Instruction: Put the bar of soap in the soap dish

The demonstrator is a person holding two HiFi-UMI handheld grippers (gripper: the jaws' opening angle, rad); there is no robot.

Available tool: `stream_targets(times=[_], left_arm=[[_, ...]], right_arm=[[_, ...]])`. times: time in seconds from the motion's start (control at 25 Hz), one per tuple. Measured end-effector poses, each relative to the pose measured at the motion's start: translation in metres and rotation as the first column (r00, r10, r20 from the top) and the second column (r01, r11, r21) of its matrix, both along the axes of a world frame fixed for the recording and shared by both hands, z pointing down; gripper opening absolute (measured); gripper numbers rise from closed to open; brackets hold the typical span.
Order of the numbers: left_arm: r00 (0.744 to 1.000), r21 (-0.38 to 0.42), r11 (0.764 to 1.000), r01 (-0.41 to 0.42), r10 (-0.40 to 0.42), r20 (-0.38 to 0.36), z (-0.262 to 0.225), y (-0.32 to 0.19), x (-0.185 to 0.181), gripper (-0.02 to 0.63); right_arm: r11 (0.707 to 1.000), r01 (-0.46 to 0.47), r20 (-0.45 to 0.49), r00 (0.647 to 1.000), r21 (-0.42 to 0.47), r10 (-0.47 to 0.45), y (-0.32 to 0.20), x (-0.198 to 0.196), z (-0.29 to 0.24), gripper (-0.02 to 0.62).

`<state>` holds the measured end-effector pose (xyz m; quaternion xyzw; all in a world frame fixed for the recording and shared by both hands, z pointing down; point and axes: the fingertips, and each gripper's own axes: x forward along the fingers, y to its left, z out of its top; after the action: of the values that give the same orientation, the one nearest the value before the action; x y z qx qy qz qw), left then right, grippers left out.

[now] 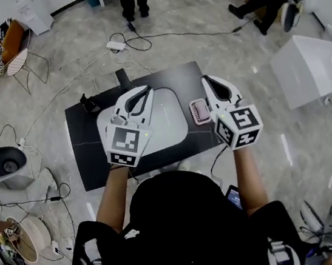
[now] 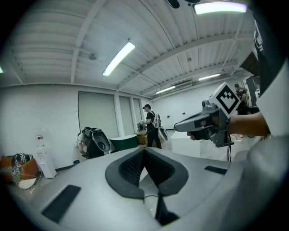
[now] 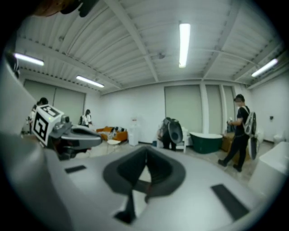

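Observation:
In the head view a pink ridged soap dish (image 1: 200, 111) lies on the black table (image 1: 96, 160), just right of a white basin (image 1: 171, 122). I cannot make out a bar of soap in it or anywhere else. Both grippers are held high above the table and point out level into the room. My left gripper (image 1: 146, 91) hangs over the basin; its jaws meet at the tip (image 2: 144, 151) with nothing between them. Above the dish, my right gripper (image 1: 206, 80) is also shut and empty (image 3: 146, 155). Each gripper view shows the other gripper off to one side.
A small black object (image 1: 88, 103) stands at the table's far left corner. Cables and a power strip (image 1: 115, 44) lie on the floor beyond. A white box (image 1: 309, 69) stands at right, a round bin (image 1: 6, 163) at left. People stand and sit at the far side.

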<state>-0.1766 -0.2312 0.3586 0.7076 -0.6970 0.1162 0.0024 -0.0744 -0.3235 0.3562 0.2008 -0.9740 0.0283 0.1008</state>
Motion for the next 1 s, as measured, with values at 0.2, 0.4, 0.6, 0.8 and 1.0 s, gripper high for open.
stream_targets(times=[0.2,0.4,0.6,0.8,1.0], left_arm=[[1.0,0.042,0.999,0.015,-0.015,0.003,-0.014,0.003,-0.006,0.021],[0.999,0.068,0.998,0.017,-0.02,0.035,-0.03,0.01,0.0,0.021],[0.997,0.095,0.995,0.025,-0.032,0.067,-0.045,0.013,-0.007,0.021],[0.999,0.11,0.994,0.02,-0.024,0.035,-0.05,0.014,-0.009,0.021],[0.999,0.104,0.994,0.024,-0.027,0.034,-0.048,0.014,-0.01,0.021]], right_arm=[[0.998,0.0,0.03,1.0,0.061,-0.002,0.006,-0.005,-0.014,0.037],[0.995,-0.002,0.065,0.998,0.098,-0.004,0.013,0.002,-0.032,0.037],[0.989,-0.016,0.094,0.996,0.149,0.002,0.015,-0.002,-0.05,0.037],[0.992,-0.008,0.14,0.99,0.122,-0.009,0.015,-0.005,-0.058,0.037],[0.992,-0.016,0.146,0.989,0.122,-0.002,0.012,-0.006,-0.056,0.037]])
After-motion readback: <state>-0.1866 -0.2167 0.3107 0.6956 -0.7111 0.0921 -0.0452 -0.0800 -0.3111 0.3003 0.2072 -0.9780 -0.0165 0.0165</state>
